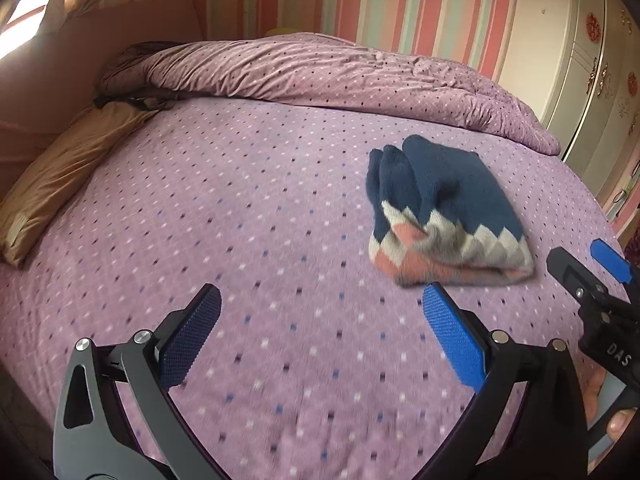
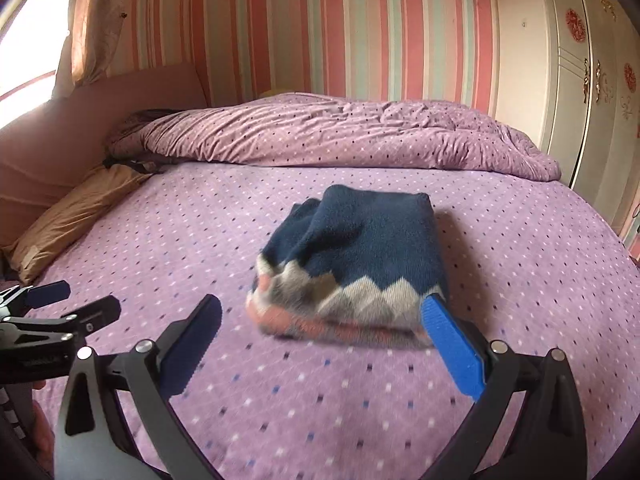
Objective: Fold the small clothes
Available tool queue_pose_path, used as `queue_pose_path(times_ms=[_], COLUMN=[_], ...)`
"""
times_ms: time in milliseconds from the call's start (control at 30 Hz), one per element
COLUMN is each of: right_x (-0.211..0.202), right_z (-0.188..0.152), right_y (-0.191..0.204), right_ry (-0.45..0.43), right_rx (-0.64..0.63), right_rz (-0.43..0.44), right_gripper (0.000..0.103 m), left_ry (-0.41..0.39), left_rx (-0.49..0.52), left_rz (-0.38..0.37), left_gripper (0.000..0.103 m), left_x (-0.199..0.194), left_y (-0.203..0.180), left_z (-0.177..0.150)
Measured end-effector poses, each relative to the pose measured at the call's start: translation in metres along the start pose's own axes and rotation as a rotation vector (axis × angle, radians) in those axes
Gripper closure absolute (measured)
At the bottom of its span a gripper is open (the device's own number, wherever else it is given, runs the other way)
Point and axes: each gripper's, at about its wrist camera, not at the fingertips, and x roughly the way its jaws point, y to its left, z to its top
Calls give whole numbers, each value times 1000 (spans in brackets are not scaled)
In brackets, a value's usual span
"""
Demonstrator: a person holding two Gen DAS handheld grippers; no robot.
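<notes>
A small knitted garment [image 1: 444, 208], navy with a grey, white and pink zigzag band, lies folded in a compact bundle on the purple dotted bed sheet [image 1: 248, 240]. It also shows in the right wrist view [image 2: 356, 260], just ahead of the fingers. My left gripper [image 1: 320, 320] is open and empty, to the left of and nearer than the garment. My right gripper [image 2: 320, 328] is open and empty, right in front of the garment's banded edge; its right fingertip [image 2: 436, 308] overlaps the garment's near right corner. Each gripper shows at the edge of the other's view.
A rumpled purple duvet [image 2: 340, 136] is bunched along the far side of the bed. A tan pillow [image 1: 60, 184] lies at the left by the pink headboard [image 2: 100, 108]. A white wardrobe [image 2: 592, 92] stands at the right. Striped wall behind.
</notes>
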Motion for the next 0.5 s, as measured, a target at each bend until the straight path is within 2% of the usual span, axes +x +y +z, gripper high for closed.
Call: queue_pose_path(times_ms=[133, 300, 367, 500], right_x=[-36, -79, -94, -123], right_z=[-3, -4, -4, -6], right_y=[5, 7, 6, 10], right_ry=[5, 12, 17, 21], right_rx=[7, 34, 51, 59], right_rz=[-30, -63, -67, -65], right_gripper=[2, 2, 2, 2], left_ry=[-36, -99, -98, -75], left_rx=[-4, 49, 53, 99], left_rz=[6, 15, -24, -31], left_gripper=[3, 3, 3, 3], left_x=[-40, -88, -107, -130], left_y=[1, -9, -9, -14], left_z=[-4, -8, -11, -17])
